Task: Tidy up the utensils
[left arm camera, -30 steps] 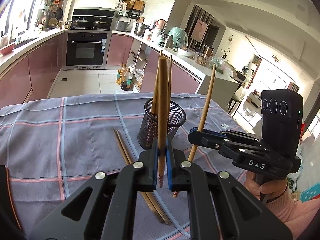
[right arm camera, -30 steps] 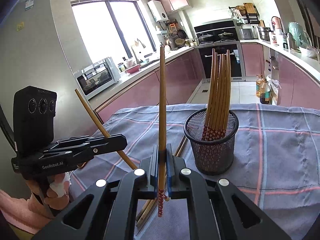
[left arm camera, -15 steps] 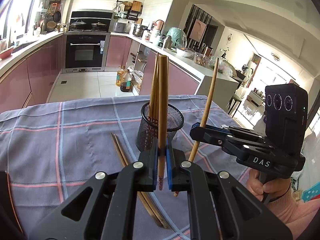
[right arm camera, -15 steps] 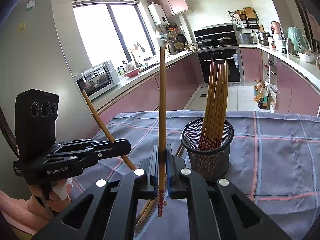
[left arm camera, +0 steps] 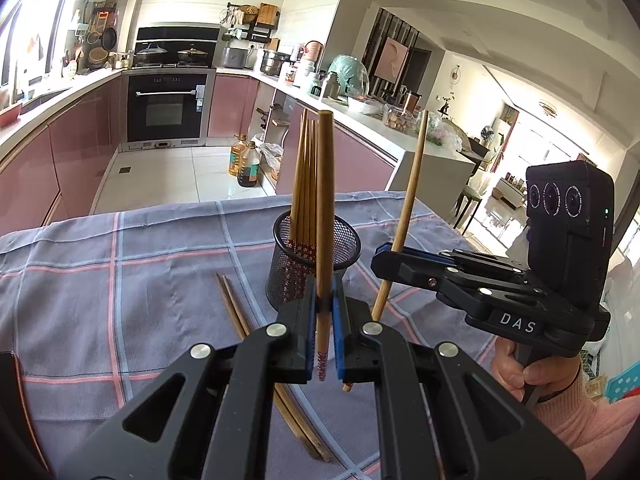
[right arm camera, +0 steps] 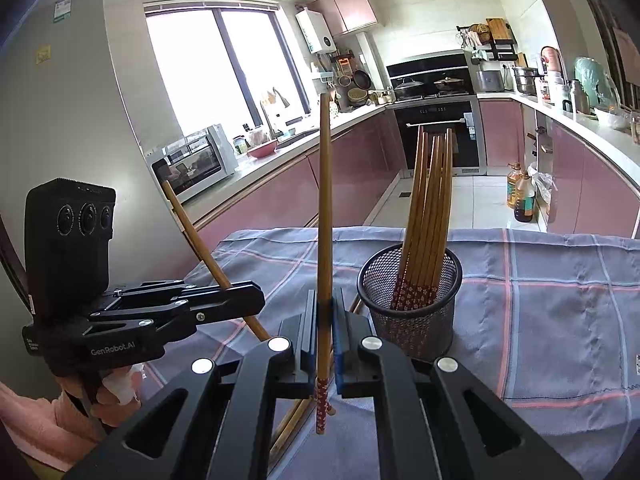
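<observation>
A black mesh holder stands on the plaid cloth with several wooden chopsticks upright in it; it also shows in the right wrist view. My left gripper is shut on one chopstick, held upright just in front of the holder. My right gripper is shut on another chopstick, upright, left of the holder. Each gripper appears in the other's view, the right one and the left one. A pair of chopsticks lies on the cloth.
The table is covered with a grey-blue plaid cloth. Behind it is a kitchen with pink cabinets, an oven and oil bottles on the floor. The table's far edge lies just behind the holder.
Both grippers have risen and pulled back a little from the holder, each still holding its chopstick upright. The holder and the lying chopsticks have not moved.
</observation>
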